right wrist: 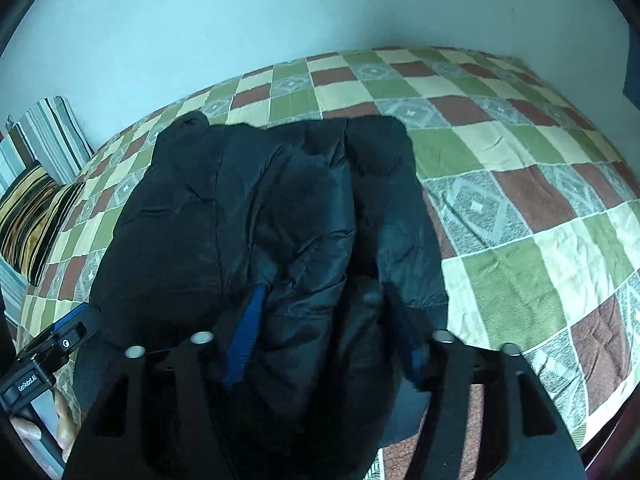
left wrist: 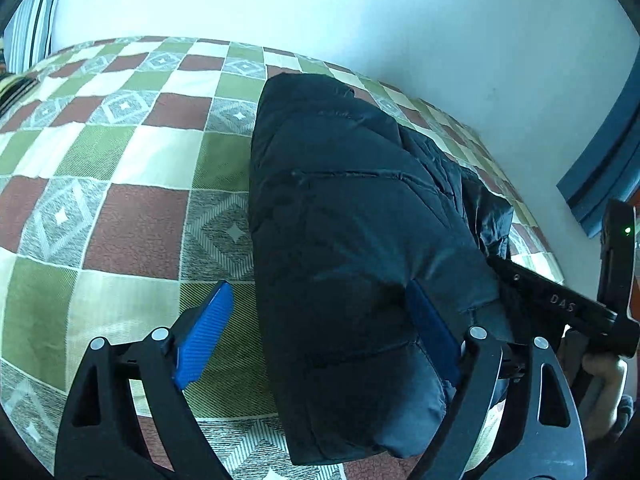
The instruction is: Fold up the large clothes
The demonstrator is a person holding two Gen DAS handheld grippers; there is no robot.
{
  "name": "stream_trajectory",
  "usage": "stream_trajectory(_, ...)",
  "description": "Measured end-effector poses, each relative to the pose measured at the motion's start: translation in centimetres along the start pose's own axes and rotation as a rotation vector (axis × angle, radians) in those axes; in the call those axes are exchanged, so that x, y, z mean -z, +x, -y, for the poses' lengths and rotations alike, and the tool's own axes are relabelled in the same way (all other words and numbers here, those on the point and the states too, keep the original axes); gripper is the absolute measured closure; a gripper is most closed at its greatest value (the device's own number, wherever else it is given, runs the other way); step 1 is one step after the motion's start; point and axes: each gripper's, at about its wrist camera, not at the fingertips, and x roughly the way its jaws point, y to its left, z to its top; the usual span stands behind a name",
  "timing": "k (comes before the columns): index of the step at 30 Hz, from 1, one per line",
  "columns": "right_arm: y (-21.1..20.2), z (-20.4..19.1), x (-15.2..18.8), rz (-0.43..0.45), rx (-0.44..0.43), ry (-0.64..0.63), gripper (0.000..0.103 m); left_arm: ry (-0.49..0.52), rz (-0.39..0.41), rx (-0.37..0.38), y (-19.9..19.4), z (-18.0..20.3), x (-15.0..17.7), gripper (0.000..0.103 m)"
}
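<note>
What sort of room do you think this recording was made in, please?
Most likely a bedroom: a bed under a checked quilt stands against a plain wall, with striped pillows at one end. A dark puffy jacket lies on the quilt.

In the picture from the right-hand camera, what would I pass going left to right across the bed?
Striped pillows → black puffy jacket, with the right claw around a fold of it → bare checkered bedspread.
</note>
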Motion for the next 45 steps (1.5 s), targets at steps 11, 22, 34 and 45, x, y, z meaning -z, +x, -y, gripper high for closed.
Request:
stream_trajectory(11,0.1,0.0,-0.4,0.028,0.050,-0.059,0.091,0.050,-0.015,0.016,0.8,2.1,-1.1,0.015)
stream_trajectory(22,4.5,3.3,0.0,-0.060,0.089,-0.044,0.090,0.178,-0.086,-0.074,5.0,5.9,-0.7,0.012)
stream_trajectory(34,5.8,2.9,0.6,-0.055,0.136,-0.061,0.089,0.165,-0.091,-0.087,6.5,5.3,-0.5,0.010)
stream_trajectory(45,-0.8,2.6,0.8,0.032,0.100,-0.067,0.081,0.131,-0.017,-0.105,1.1,4.6,0.5,0.011)
